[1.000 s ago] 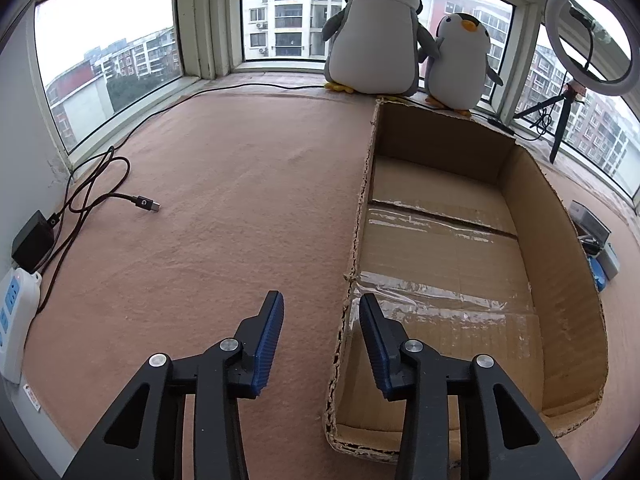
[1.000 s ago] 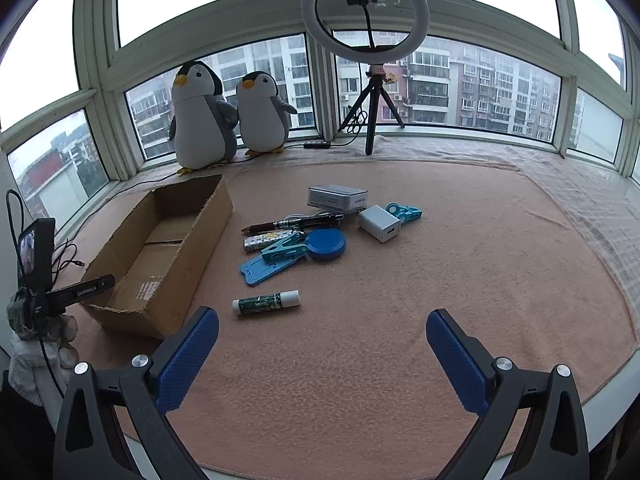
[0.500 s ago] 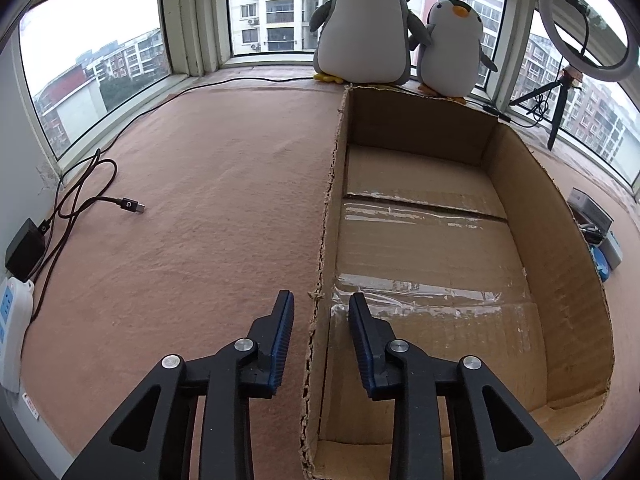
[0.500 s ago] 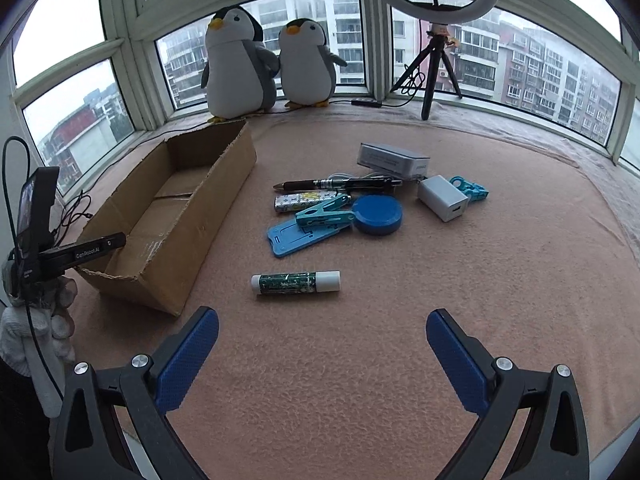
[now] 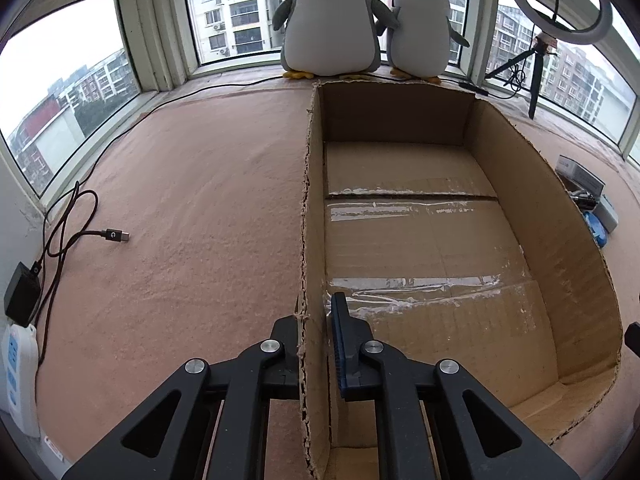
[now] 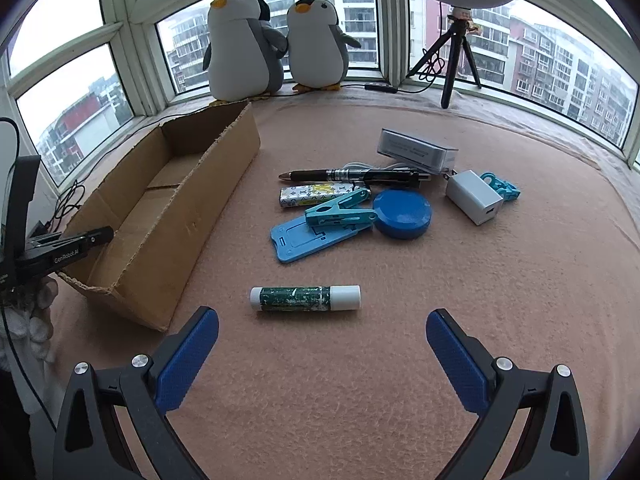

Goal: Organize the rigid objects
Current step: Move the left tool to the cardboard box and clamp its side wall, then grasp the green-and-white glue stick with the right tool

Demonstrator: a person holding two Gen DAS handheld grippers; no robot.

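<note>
An open, empty cardboard box lies on the pink cloth. My left gripper is shut on the box's left wall, one finger inside and one outside; it also shows in the right wrist view. My right gripper is wide open and empty, low over the cloth just short of a green glue stick. Beyond it lie a blue card holder, a teal clip, a blue round case, a patterned lighter, a pen, a white charger and a grey box.
Two plush penguins stand on the sill behind the box. A ring light on a tripod stands at the back right. A cable and a power strip lie at the left edge.
My left gripper moved forward and right onto the box's left wall and closed on it. My right gripper came lower and nearer to the glue stick, still open.
</note>
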